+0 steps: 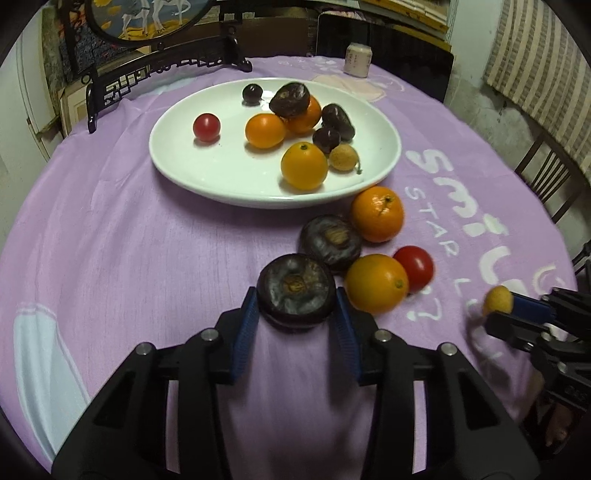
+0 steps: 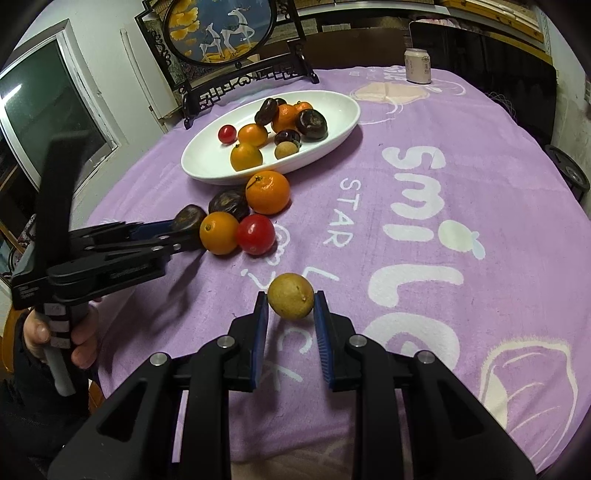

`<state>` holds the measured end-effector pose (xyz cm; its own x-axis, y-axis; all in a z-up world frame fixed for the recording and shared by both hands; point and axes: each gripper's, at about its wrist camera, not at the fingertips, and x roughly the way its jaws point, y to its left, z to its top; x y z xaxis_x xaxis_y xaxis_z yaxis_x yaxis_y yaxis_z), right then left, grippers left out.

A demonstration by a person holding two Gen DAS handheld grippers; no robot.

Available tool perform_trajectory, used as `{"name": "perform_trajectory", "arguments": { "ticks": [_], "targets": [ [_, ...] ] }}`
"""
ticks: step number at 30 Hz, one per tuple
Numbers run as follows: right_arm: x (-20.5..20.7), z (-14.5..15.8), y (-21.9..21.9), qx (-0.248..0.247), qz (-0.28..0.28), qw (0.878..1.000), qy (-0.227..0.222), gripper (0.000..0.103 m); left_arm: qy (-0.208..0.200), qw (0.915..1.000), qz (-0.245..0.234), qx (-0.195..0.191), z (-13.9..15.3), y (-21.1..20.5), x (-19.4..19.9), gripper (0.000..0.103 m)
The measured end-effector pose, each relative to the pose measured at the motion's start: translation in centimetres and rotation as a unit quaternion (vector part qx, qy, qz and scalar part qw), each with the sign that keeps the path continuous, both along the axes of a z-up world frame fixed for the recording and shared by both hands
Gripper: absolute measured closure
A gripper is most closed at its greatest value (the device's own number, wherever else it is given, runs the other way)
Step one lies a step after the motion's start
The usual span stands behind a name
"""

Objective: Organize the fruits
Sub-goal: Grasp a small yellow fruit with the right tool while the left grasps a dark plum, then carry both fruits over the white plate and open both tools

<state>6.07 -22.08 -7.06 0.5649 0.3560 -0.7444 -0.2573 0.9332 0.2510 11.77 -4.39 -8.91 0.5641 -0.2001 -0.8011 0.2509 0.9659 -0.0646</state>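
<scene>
My left gripper [image 1: 296,308] is shut on a dark brown water chestnut [image 1: 295,288], low over the purple cloth. My right gripper [image 2: 290,308] is shut on a small yellow-brown longan [image 2: 291,300]; it also shows in the left wrist view [image 1: 498,300]. Loose on the cloth by the plate lie a second dark chestnut [image 1: 330,242], a mandarin [image 1: 376,213], an orange kumquat [image 1: 376,282] and a red cherry tomato [image 1: 414,266]. The white oval plate [image 1: 207,173] holds several fruits: oranges, dark chestnuts, a cherry tomato and a longan.
A dark carved stand with a round painted screen [image 2: 221,29] sits behind the plate. A drink can [image 2: 418,64] stands at the far edge of the table. A striped chair [image 1: 546,173] is at the right, beyond the table edge.
</scene>
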Motion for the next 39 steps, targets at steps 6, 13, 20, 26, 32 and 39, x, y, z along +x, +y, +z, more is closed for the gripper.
{"name": "perform_trajectory", "arguments": {
  "ticks": [6,13,20,26,32,39],
  "targets": [
    [0.2,0.4,0.3,0.000,0.003,1.000,-0.002,0.078,-0.020,0.9996,-0.011,-0.018,2.0,0.4,-2.1,0.062],
    [0.9,2.0,1.3,-0.004,0.011,1.000,-0.021,0.078,-0.033,0.9987,-0.018,-0.035,3.8,1.0,-2.6,0.062],
    [3.6,4.0,3.1,-0.013,0.035,0.998,-0.041,0.078,-0.043,0.9987,-0.003,-0.029,5.6,2.3,0.0,0.062],
    [9.5,6.7,4.8,-0.015,0.049,0.998,-0.046,0.078,-0.046,0.9981,0.033,-0.024,7.8,3.3,6.2,0.061],
    [15.9,9.1,6.6,-0.043,0.038,0.997,-0.060,0.078,-0.050,0.9964,0.063,-0.025,10.1,3.4,13.5,0.061],
    [20.8,6.8,6.4,-0.067,0.011,0.997,-0.045,0.078,-0.030,0.9965,0.068,-0.039,8.1,3.7,17.3,0.061]
  ]
}}
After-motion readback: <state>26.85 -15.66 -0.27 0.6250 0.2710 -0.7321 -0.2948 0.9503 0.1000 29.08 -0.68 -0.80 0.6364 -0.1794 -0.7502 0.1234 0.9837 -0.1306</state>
